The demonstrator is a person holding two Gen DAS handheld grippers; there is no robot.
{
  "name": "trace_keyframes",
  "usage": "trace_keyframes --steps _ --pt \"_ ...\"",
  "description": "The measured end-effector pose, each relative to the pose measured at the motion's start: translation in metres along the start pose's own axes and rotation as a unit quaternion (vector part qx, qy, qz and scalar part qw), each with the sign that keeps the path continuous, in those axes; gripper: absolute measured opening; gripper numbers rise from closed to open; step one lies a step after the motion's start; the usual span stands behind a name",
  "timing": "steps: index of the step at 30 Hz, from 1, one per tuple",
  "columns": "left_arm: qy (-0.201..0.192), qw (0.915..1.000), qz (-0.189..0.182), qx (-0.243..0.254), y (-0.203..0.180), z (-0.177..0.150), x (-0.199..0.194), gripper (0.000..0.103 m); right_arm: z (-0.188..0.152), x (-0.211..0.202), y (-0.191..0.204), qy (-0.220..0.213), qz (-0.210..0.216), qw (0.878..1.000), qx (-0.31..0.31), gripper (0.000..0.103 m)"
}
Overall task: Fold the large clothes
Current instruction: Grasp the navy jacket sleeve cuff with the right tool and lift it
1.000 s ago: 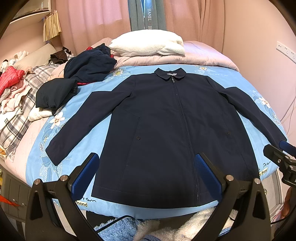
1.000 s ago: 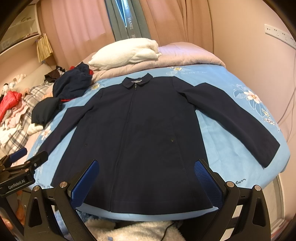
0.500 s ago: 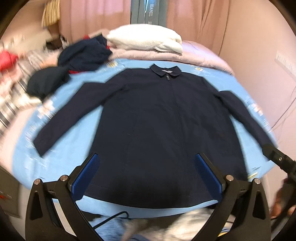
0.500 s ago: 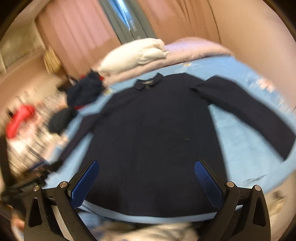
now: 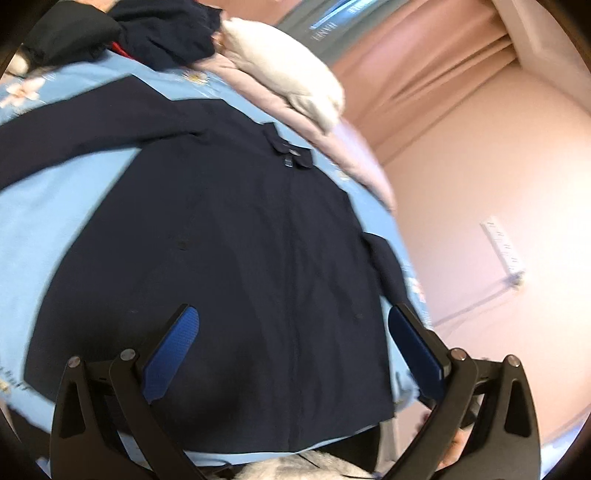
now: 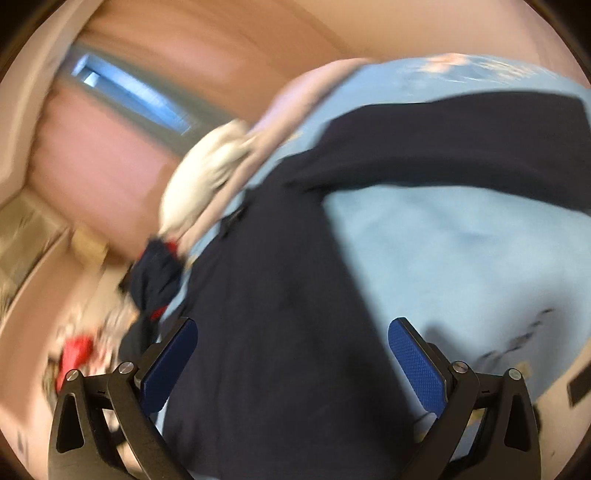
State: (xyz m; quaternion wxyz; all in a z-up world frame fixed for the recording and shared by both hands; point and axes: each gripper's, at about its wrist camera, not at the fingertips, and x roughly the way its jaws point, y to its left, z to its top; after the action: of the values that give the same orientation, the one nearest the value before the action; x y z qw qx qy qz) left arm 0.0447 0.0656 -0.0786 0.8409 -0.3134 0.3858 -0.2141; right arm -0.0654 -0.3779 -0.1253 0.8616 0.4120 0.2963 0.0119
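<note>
Pink-walled bedroom, blue floral bed point(image 5: 70, 206) | dark navy zip-front jacket point(image 5: 258, 258) flat, unfolded, centre frame | left tongs point(image 5: 293, 354), right tongs point(image 6: 293, 354) agape, empty | folding not begun

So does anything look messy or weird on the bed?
The navy jacket itself looks fine: flat, zipped, sleeves spread on the blue sheet. The messy part is the heap of dark clothes bunched by the white pillow. Both claws, left claw and right claw, are open and empty.

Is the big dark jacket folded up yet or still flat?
Still flat. The jacket lies spread on the blue sheet, sleeves stretched out sideways, collar on top.
</note>
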Motion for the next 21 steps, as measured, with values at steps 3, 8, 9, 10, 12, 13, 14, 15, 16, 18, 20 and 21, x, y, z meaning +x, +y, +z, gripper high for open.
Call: trace_keyframes --steps 3,8,9,10,12,13,14,15,16,18,20,21 --pt "0.024 0.9995 0.002 -0.021 0.005 0.008 0.010 0.103 0.014 -0.002 -0.019 -0.029 -0.013 0.999 0.032 0.102" --pt "0.051 0.9980 0.023 -0.028 0.007 0.019 0.030 0.103 0.039 0.002 -0.054 -0.083 -0.031 0.991 0.102 0.102" --pt "0.055 0.9978 0.026 -0.026 0.005 0.021 0.034 0.103 0.042 0.003 -0.058 -0.094 -0.038 0.989 0.109 0.102" --pt "0.059 0.9975 0.030 -0.023 0.003 0.023 0.038 0.103 0.047 0.002 -0.061 -0.111 -0.044 0.986 0.117 0.102" --pt "0.065 0.9972 0.036 -0.013 0.002 0.026 0.046 0.103 0.056 -0.001 -0.061 -0.147 -0.061 0.980 0.121 0.102" --pt "0.068 0.9969 0.039 -0.008 -0.001 0.028 0.050 0.103 0.062 -0.001 -0.064 -0.167 -0.077 0.975 0.123 0.102" --pt "0.070 0.9967 0.040 -0.004 0.000 0.029 0.053 0.103 0.066 -0.001 -0.068 -0.179 -0.089 0.971 0.130 0.102" --pt "0.073 0.9965 0.041 -0.001 -0.002 0.030 0.056 0.103 0.071 -0.003 -0.072 -0.197 -0.096 0.965 0.145 0.102" --pt "0.075 0.9962 0.042 0.004 -0.003 0.031 0.060 0.103 0.071 -0.005 -0.072 -0.210 -0.098 0.961 0.147 0.099" --pt "0.079 0.9956 0.049 0.013 -0.003 0.033 0.067 0.103 0.079 -0.008 -0.071 -0.227 -0.107 0.958 0.141 0.073" --pt "0.081 0.9950 0.056 0.019 0.000 0.036 0.073 0.103 0.088 -0.008 -0.075 -0.224 -0.107 0.957 0.147 0.040" --pt "0.082 0.9947 0.059 0.020 0.002 0.039 0.077 0.103 0.093 -0.010 -0.077 -0.224 -0.106 0.957 0.153 0.022"
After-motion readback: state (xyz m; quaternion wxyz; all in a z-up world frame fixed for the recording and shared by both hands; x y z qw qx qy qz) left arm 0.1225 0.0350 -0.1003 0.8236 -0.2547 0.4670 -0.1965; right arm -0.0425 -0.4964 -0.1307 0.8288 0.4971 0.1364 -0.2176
